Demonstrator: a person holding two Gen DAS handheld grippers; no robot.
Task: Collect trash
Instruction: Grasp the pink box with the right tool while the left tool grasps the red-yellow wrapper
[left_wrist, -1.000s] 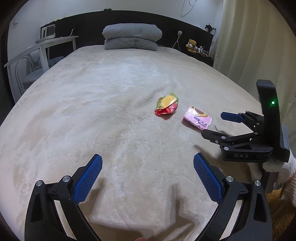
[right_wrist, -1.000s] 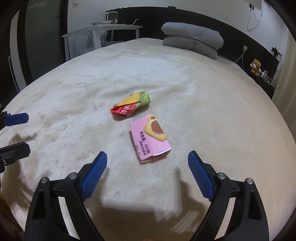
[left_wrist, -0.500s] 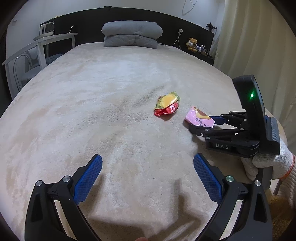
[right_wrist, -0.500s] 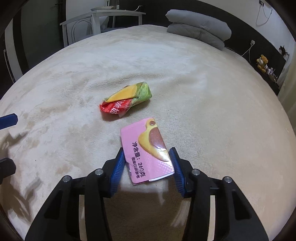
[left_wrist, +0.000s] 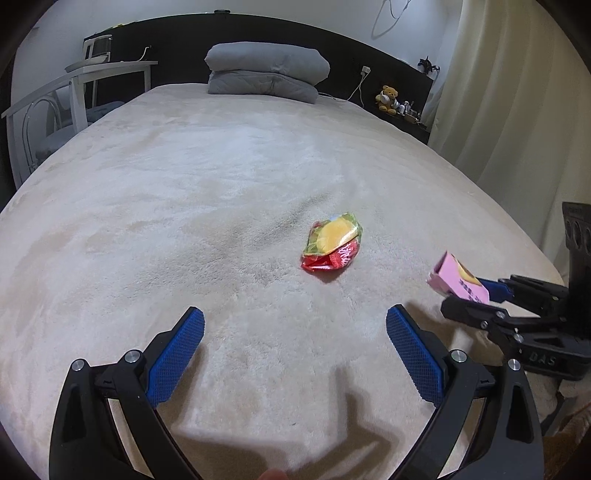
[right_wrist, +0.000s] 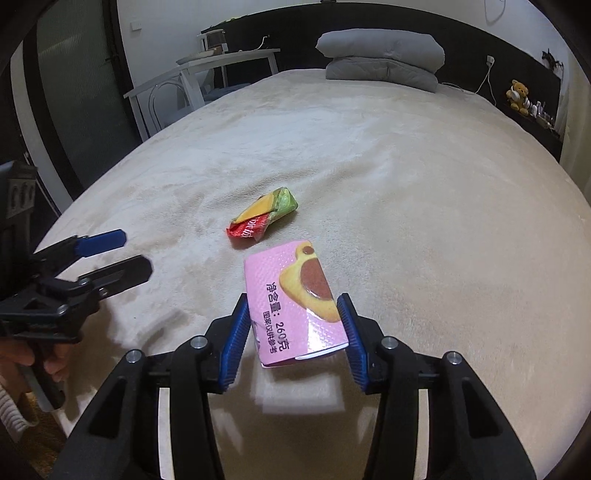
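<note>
Right tool (right_wrist: 291, 332): you have its blue pads clamped on the two long edges of the pink snack box (right_wrist: 295, 295), one pad on each side.
Pink snack box: it sits in your right tool's grip, lifted clear of the bed (right_wrist: 406, 184), with its shadow on the blanket just below it. The printed face with the biscuit picture looks up. In your left wrist view it (left_wrist: 458, 278) shows at the right edge, held between the right tool's (left_wrist: 469, 295) fingers.
Left tool (left_wrist: 295, 343): its pads stand wide apart with nothing between them. It hangs above bare blanket at the near side of the bed. In your right wrist view it (right_wrist: 122, 253) shows at the left, pads apart, with your hand (right_wrist: 22, 365) on its grip.
Crumpled wrapper (left_wrist: 332, 242): red, yellow and green, it lies on the blanket near the middle of the bed, beyond your left tool and apart from both tools. From the right wrist it (right_wrist: 264, 218) lies just beyond the far end of the pink box.
Bed: a cream plush blanket covers it; a folded grey quilt (left_wrist: 266, 72) lies at the head.
Teddy bear (left_wrist: 388, 98): it sits on the dark ledge beside the head of the bed.
</note>
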